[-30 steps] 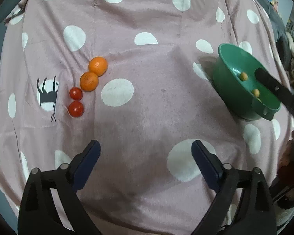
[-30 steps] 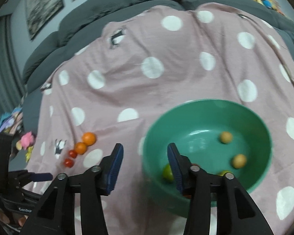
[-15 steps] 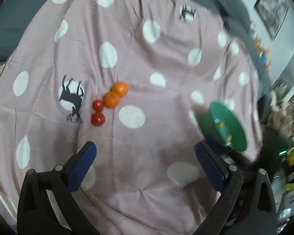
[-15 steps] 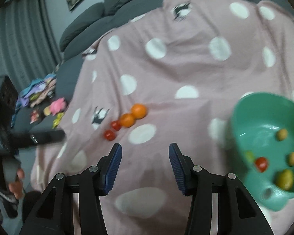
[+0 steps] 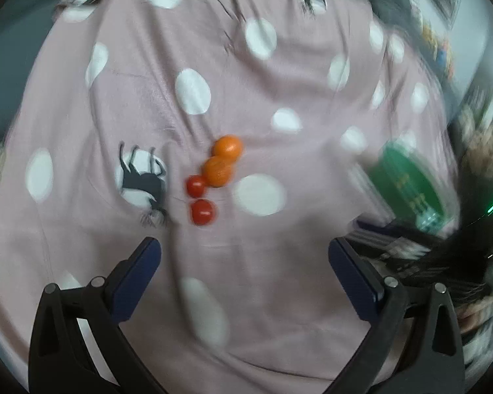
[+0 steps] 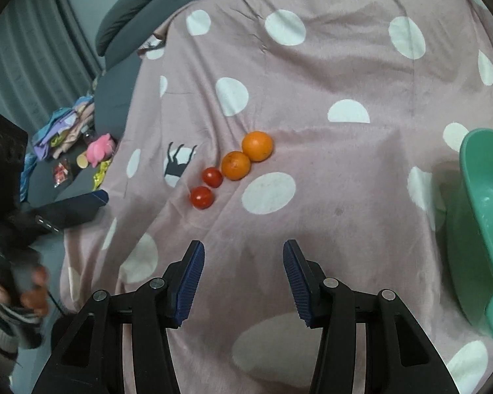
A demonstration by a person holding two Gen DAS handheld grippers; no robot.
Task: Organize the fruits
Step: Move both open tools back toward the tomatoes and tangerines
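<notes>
Two oranges (image 6: 257,145) (image 6: 235,165) and two red tomatoes (image 6: 212,177) (image 6: 201,197) lie in a diagonal row on the pink polka-dot blanket (image 6: 328,75). They also show in the blurred left wrist view, oranges (image 5: 227,147) (image 5: 217,171) and tomatoes (image 5: 196,186) (image 5: 202,212). My right gripper (image 6: 243,262) is open and empty, a little short of the row. My left gripper (image 5: 245,256) is wide open and empty, just short of the tomatoes. The green bowl (image 6: 480,229) stands at the right, and shows blurred in the left wrist view (image 5: 407,187).
A grey sofa back (image 6: 154,3) lies behind the blanket. Toys and clothes (image 6: 79,138) sit off the blanket's left edge. The left gripper's finger (image 6: 72,210) shows at the left of the right wrist view. A deer print (image 6: 177,164) is beside the tomatoes.
My right gripper has swung left from over the bowl to in front of the fruit row. My left gripper has moved closer to the tomatoes; its view is now blurred.
</notes>
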